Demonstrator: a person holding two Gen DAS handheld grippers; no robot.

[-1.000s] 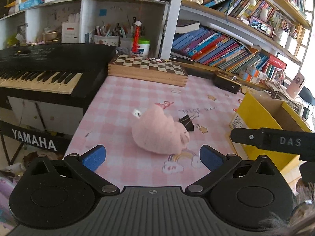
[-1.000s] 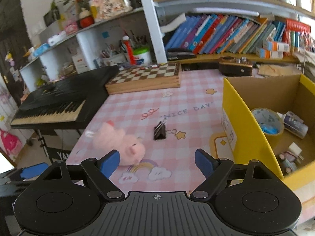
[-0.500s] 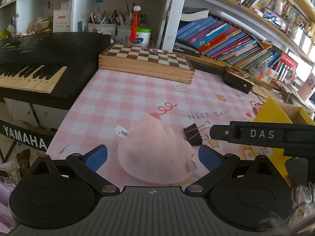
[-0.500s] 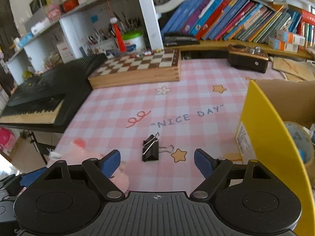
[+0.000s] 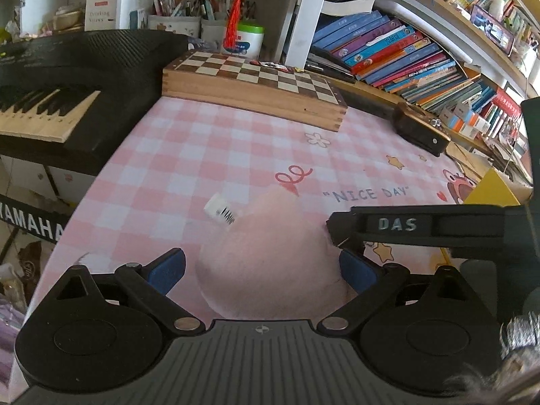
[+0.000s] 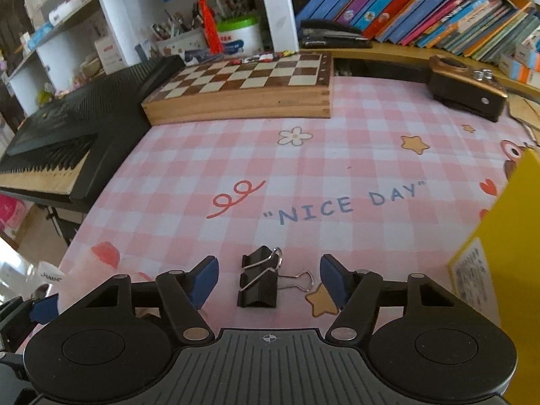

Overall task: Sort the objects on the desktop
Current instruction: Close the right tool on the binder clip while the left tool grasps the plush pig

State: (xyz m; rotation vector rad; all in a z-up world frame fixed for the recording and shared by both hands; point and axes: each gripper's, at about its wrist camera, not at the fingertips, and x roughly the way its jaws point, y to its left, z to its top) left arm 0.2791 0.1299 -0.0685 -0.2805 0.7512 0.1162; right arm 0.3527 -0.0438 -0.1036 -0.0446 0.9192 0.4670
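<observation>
Left claw (image 5: 261, 268): sitting open, now lower and closer around the pink plush toy (image 5: 270, 253) than a second ago; blue pads either side, not pressing.
Right claw (image 6: 269, 278): jaws closing, binder clip (image 6: 258, 280) lying between them on the desk (image 6: 303, 168), untouched; a second ago the clip was lying well ahead.
Plush: lower part hiding behind the left claw's body; face not showing.
Yellow box (image 6: 506, 236): now cut off at the right edge, contents out of sight.
</observation>
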